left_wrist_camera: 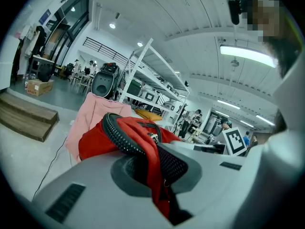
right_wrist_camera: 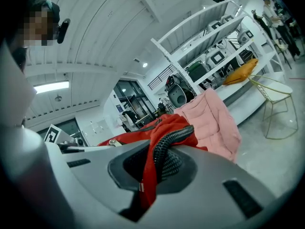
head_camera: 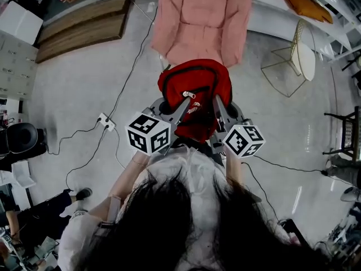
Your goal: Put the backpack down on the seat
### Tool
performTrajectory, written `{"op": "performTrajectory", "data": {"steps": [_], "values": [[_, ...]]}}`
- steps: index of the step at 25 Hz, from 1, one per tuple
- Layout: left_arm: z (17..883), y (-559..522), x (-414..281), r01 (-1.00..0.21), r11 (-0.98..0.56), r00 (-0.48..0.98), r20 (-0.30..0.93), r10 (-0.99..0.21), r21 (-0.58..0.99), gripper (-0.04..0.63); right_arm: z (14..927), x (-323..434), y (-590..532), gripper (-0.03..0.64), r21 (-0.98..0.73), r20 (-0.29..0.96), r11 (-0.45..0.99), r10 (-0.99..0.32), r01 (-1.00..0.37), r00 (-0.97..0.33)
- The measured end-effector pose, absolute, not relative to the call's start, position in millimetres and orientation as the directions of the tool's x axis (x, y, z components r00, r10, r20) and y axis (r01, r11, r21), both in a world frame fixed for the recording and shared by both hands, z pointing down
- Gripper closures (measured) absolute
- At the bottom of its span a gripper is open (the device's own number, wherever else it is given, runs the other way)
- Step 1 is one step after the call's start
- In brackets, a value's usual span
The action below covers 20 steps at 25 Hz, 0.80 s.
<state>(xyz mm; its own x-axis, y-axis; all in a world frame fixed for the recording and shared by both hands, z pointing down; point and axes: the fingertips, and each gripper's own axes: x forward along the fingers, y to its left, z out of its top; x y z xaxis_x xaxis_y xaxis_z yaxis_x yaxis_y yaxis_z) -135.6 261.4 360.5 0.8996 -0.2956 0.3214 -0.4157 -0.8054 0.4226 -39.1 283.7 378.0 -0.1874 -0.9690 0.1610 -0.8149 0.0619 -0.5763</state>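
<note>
low wooden platform (head_camera: 84, 27) on the grey floor (head_camera: 73, 89), white power strip (head_camera: 105, 122) with trailing black cables, wire-frame side table (head_camera: 293, 61), orange cushion (head_camera: 303, 3), black speaker (left_wrist_camera: 104, 82), cardboard box (left_wrist_camera: 39, 87)

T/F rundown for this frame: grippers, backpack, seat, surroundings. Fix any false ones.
1. The left gripper is shut on a strap of the red backpack. True.
2. The right gripper is open and empty. False: it is shut on the other strap.
3. The seat is pink. True.
4. The backpack lies on the floor beside the power strip. False: both grippers hold it up, close to the seat.
5. In the head view, a wire-frame side table stands right of the seat. True.
</note>
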Motion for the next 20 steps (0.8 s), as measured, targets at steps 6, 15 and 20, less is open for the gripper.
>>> {"op": "performTrajectory", "data": {"steps": [6,15,20], "values": [[371.0,234.2,-116.4,-0.385,-0.814,0.910,0.326,-0.256,0.436,0.555,388.7,-21.4,261.4,0.583,-0.576,0.184,0.027,-0.970,-0.817,-0.161],[380.0,159.4,-80.0,-0.336,-0.817,0.923,0.336,-0.187,0.469,0.555,392.2,14.8,191.1,0.583,-0.550,0.241,-0.034,-0.963,-0.834,-0.119],[383.4,117.3,-65.8,-0.312,-0.816,0.929,0.337,-0.154,0.486,0.555,397.3,26.4,152.6,0.583,-0.547,0.273,-0.074,-0.958,-0.834,-0.094]]}}
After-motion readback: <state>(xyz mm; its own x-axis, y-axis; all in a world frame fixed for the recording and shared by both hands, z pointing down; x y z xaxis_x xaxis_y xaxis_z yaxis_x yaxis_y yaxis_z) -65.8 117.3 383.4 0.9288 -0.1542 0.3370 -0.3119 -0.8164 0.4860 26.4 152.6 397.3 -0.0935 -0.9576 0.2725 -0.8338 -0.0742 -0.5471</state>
